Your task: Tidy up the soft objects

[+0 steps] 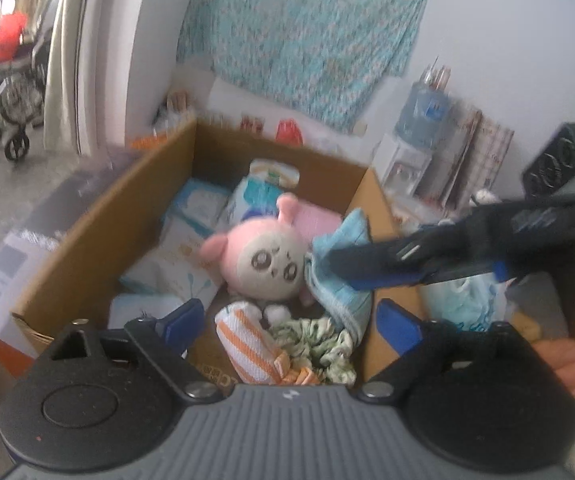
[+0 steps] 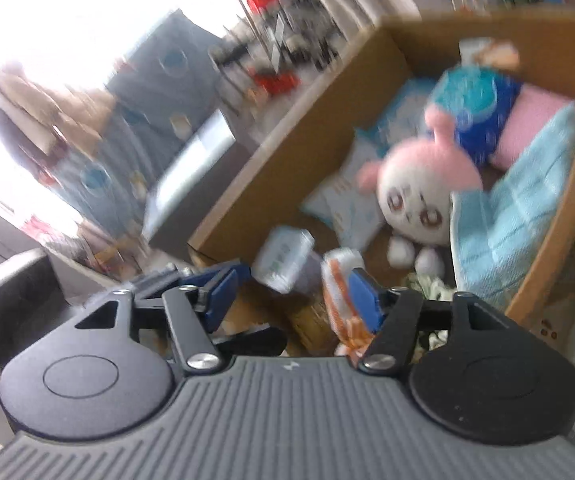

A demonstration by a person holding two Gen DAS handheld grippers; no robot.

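Cardboard box (image 1: 87,236) walls hem plush (image 1: 265,260); both grippers (image 1: 287,320) (image 2: 293,292) spread above.

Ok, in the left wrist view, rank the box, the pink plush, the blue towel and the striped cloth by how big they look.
1. Box: largest, holds the rest.
2. Pink plush and blue towel: look about alike; the right tool hides part of the towel, so no ranking.
3. Striped cloth: smallest, though nearest the camera.
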